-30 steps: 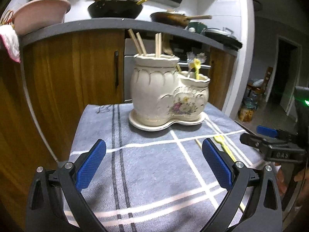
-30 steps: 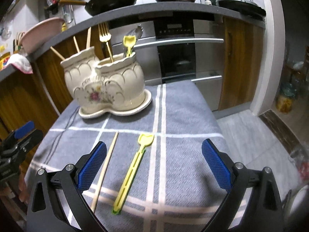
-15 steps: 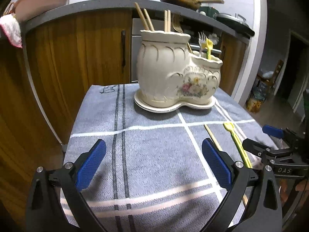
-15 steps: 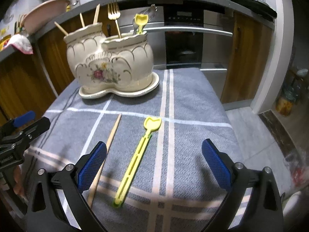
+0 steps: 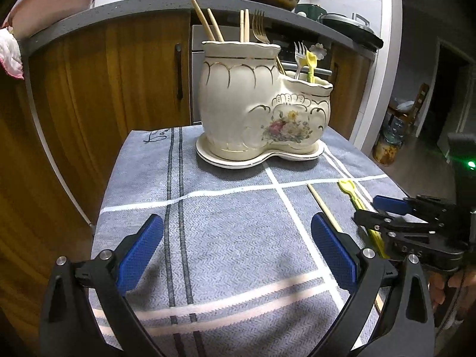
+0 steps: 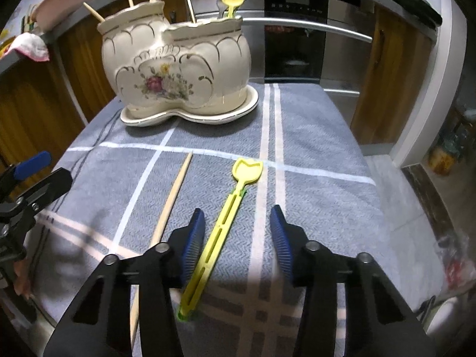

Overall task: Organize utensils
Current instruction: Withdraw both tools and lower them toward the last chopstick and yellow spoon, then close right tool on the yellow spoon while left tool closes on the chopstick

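Yellow plastic spoon-shaped utensil [image 6: 226,223], slotted along its flat handle, lies on grey checked cloth [image 6: 312,154] at lower centre of right wrist view, head pointing up-frame toward cream ceramic two-pot holder with floral motif [image 6: 178,68]. Right gripper [image 6: 238,238] straddles the handle, jaws closing; left pad just beside it, right pad clear, nothing clamped yet. Likely lined up along the handle for a pinch. Single wooden chopstick [image 6: 172,202] lies just left of it. Left gripper [image 5: 235,255] released, spread wide over bare cloth, presumably waiting.
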Available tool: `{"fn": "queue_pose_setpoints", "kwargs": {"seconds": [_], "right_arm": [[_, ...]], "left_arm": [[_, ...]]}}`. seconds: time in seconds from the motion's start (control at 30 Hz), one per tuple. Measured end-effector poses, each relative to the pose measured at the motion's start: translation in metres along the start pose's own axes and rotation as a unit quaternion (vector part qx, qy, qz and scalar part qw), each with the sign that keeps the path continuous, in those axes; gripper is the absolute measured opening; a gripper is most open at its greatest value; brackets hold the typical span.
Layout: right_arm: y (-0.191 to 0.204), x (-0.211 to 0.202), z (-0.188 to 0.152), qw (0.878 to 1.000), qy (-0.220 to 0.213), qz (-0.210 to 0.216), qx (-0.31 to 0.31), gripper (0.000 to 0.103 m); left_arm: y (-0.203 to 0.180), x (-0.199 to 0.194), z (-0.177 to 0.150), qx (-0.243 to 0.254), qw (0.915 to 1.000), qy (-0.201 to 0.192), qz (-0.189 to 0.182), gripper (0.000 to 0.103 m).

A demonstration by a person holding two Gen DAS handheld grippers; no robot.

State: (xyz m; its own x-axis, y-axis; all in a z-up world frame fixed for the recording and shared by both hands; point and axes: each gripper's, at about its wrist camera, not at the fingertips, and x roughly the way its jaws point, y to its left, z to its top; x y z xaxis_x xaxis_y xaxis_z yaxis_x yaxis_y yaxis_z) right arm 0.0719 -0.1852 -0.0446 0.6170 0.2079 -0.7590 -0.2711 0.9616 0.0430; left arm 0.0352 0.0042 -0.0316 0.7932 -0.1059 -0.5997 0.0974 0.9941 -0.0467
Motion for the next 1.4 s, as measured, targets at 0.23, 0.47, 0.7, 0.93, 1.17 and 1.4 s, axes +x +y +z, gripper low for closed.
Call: {"fn": "queue_pose_setpoints", "kwargs": {"seconds": [0.23,0.47,0.7,0.93,1.17,1.4], "right_arm": [[0.004,0.004,0.007,1.0,0.011,0.015,-0.018,0.021],[-0.01,0.004,0.009,0.999,0.008,0.043,0.0,0.01],[-0.031,-0.012,0.012,0.998,-0.025,0.055,0.021,0.01],[-0.044,-0.024,0.01,0.997,-0.047,0.055,0.024,0.01],[-0.056,-0.036,0.008,0.995,-0.065,0.063,0.03,0.01],[-0.065,-0.045,0.006,0.994,-0.078,0.069,0.031,0.01]], "left_arm": [[-0.009,0.0,-0.002,0.027,0.9996,0.006,0.0,0.098],[-0.023,0.001,-0.001,0.036,0.9991,0.019,-0.014,0.098],[-0.047,0.004,0.006,0.048,0.9976,0.049,-0.015,0.098],[-0.075,0.015,0.004,0.05,0.9941,0.091,-0.03,0.097],[-0.101,0.029,-0.001,0.077,0.9881,0.131,-0.025,0.08],[-0.111,0.044,-0.007,0.083,0.9818,0.169,-0.026,0.054]]}}
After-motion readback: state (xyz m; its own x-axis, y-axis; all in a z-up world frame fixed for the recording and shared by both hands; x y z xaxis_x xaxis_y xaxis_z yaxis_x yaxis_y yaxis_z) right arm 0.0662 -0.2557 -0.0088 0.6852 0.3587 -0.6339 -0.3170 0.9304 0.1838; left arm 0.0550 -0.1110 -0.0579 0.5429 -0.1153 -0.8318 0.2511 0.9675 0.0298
